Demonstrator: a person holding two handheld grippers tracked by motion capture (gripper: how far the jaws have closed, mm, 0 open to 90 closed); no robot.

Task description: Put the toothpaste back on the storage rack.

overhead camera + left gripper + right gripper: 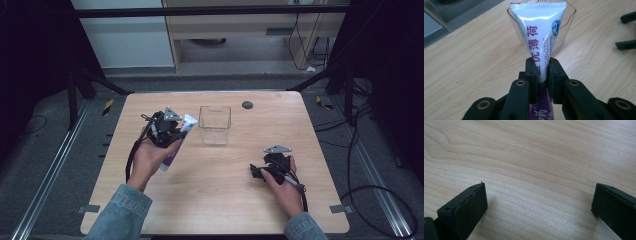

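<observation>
Tube point(176, 142) sits in left gripper point(167, 131), over table point(215, 200), left of centre. Clear box point(215, 125) just right of tube, near table's far edge. Right gripper point(260, 172) well apart, near-right of box, w/ bare tabletop beneath it.

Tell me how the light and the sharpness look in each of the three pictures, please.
High view: the table is evenly lit, the surroundings are dark, and the picture is a little soft. Left gripper view: a white glare lies on the tube, its print is sharp, and the clear box behind is slightly soft. Right gripper view: the wood grain is sharp, and a soft shadow lies beside the jaws of the right gripper.
</observation>
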